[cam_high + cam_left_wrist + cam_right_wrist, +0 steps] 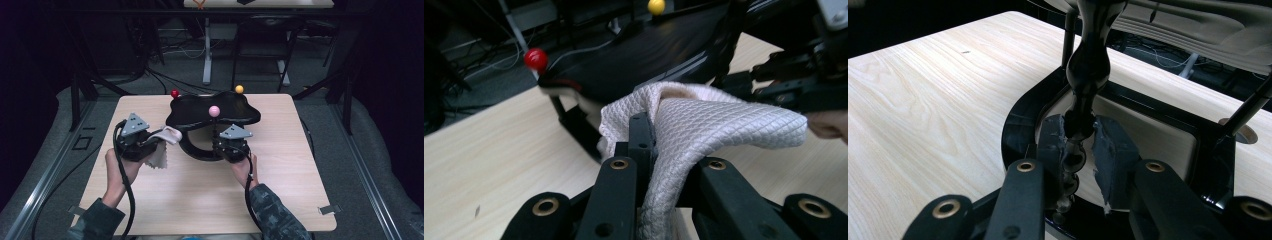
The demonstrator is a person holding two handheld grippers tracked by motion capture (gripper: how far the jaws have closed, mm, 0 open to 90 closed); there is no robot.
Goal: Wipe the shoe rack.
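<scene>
While clamped, fingers (644, 145) on cloth (704, 125)

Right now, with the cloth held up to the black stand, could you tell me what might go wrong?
1. The right hand-held gripper is shut on the stand's thin glossy post; it may slip or twist if the wiping pushes hard.
2. The stand has a wide top on a narrow base, so a sideways push from the left hand-held gripper could tip it.
3. The cloth bunches around the jaws and hangs loose; it might snag on the red ball.
</scene>
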